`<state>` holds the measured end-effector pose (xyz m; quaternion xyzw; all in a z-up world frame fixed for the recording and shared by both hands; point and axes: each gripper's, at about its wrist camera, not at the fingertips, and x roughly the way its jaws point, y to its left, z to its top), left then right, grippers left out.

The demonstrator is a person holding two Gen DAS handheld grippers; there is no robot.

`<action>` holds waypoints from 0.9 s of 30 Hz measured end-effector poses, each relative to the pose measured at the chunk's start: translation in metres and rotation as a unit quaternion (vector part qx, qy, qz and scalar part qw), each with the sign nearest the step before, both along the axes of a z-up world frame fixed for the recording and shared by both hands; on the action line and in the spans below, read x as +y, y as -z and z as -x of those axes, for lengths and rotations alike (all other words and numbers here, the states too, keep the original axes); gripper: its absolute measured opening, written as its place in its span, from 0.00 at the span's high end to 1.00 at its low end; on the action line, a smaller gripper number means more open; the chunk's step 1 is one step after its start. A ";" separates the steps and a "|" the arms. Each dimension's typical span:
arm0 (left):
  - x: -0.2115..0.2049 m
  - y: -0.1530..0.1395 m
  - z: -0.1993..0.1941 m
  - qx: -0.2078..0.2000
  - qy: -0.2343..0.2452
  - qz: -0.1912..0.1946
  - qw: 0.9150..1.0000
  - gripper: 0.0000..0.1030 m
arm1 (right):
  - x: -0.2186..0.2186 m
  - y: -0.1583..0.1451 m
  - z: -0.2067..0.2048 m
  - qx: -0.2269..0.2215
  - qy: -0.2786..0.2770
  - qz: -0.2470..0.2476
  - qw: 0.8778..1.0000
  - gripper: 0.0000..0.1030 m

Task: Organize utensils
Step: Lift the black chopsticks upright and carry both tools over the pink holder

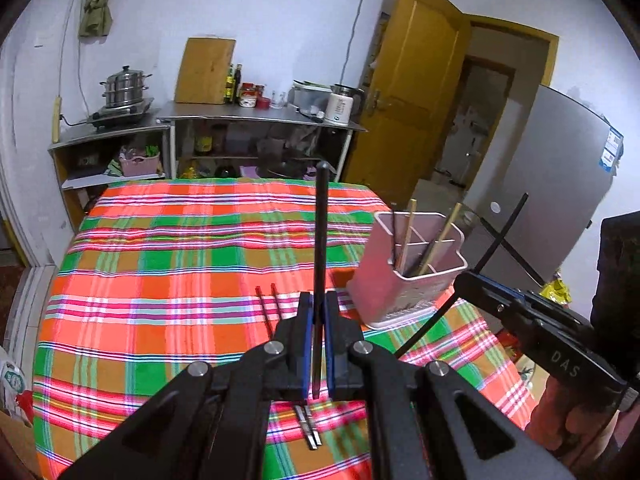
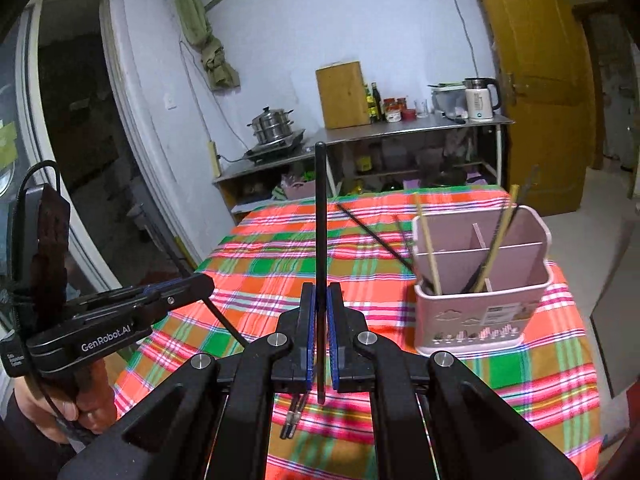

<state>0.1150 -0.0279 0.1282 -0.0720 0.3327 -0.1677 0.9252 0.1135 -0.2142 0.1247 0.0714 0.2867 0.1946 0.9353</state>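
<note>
Above the plaid tablecloth [image 1: 160, 240], both grippers tilted downward, left gripper [image 1: 319, 300] and right gripper [image 2: 321, 292] each pinching an upright black chopstick [image 1: 321, 220].

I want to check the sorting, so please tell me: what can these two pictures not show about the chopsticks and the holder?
- Left wrist view: the pair of chopsticks on the cloth is mostly covered by the left gripper.
- Both views: the pink holder walls hide the lower ends of the sticks inside.
- Right wrist view: the holder's label is too small to read.
</note>
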 end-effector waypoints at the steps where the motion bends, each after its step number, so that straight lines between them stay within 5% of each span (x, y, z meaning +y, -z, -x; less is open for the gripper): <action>1: -0.004 -0.001 0.000 0.001 0.004 0.000 1.000 0.94 | -0.005 -0.001 0.001 -0.001 0.005 0.000 1.000 0.95; 14: -0.074 -0.030 -0.024 -0.027 0.081 0.009 0.996 0.94 | -0.069 -0.027 -0.003 -0.022 0.076 -0.008 0.997 0.95; 27: -0.115 -0.075 -0.070 -0.071 0.091 0.018 0.993 0.94 | -0.097 -0.071 -0.035 -0.075 0.110 -0.013 0.991 0.95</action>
